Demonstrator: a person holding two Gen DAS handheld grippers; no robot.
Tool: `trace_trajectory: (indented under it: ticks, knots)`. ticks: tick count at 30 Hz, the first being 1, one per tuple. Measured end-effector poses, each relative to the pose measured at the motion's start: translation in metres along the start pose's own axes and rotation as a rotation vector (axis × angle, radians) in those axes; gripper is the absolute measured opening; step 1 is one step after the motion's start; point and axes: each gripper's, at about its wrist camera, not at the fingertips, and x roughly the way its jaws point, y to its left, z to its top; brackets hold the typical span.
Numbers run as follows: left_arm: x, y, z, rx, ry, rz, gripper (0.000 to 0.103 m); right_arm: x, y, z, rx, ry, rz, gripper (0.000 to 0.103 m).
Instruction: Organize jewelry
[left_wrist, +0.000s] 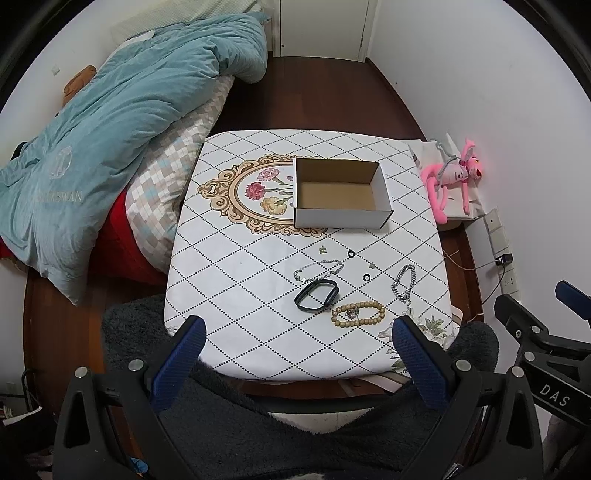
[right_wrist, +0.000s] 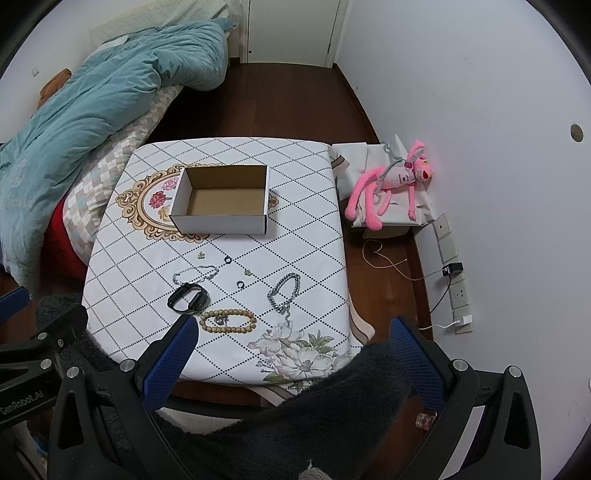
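Observation:
An open, empty cardboard box (left_wrist: 341, 192) (right_wrist: 221, 201) stands on the white diamond-patterned table (left_wrist: 240, 288) (right_wrist: 306, 240). In front of it lie a black band (left_wrist: 317, 293) (right_wrist: 187, 297), a wooden bead bracelet (left_wrist: 357, 314) (right_wrist: 228, 320), a thin silver chain (left_wrist: 317, 269) (right_wrist: 195, 274), a thick silver chain bracelet (left_wrist: 403, 282) (right_wrist: 284, 291), two small black rings (left_wrist: 351, 253) (right_wrist: 228, 260) and two tiny charms (left_wrist: 323, 250) (right_wrist: 248, 272). My left gripper (left_wrist: 299, 332) and right gripper (right_wrist: 291, 332) are both open and empty, held above the table's near edge.
A bed with a teal duvet (left_wrist: 110, 129) is left of the table. A pink plush toy (left_wrist: 454, 173) (right_wrist: 391, 184) lies on a box by the right wall, with sockets and cables (right_wrist: 454, 273) below. A dark fuzzy cloth (right_wrist: 314, 417) covers the foreground.

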Motion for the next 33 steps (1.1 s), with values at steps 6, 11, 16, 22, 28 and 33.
trace_trajectory:
  ticks: [6,11,16,22,28,33]
  knots:
    - [-0.0002,0.0009,0.0017,-0.001,0.003,-0.001,0.103,-0.0009,0.0008,0.0015,-0.001,-0.006,0.0,0.103]
    - [-0.0002,0.0006,0.0011,-0.001,0.003,-0.001,0.103,-0.0017,0.0004,0.0016,-0.001,-0.003,0.0,0.103]
    - [-0.0004,0.0,0.0017,0.0,0.002,-0.001,0.103,-0.0018,-0.0006,0.0008,0.0,-0.008,-0.001,0.103]
    - [-0.0012,-0.0013,0.0035,0.004,0.003,0.0,0.103,-0.0014,-0.0023,0.0007,0.003,-0.011,-0.001,0.103]
    - [-0.0018,-0.0036,0.0039,0.01,0.002,0.006,0.103,-0.0026,-0.0031,0.0009,0.003,-0.015,0.001,0.103]
    - [-0.0034,-0.0039,0.0038,0.008,0.003,0.004,0.103,-0.0045,-0.005,0.0012,0.005,-0.019,-0.002,0.103]
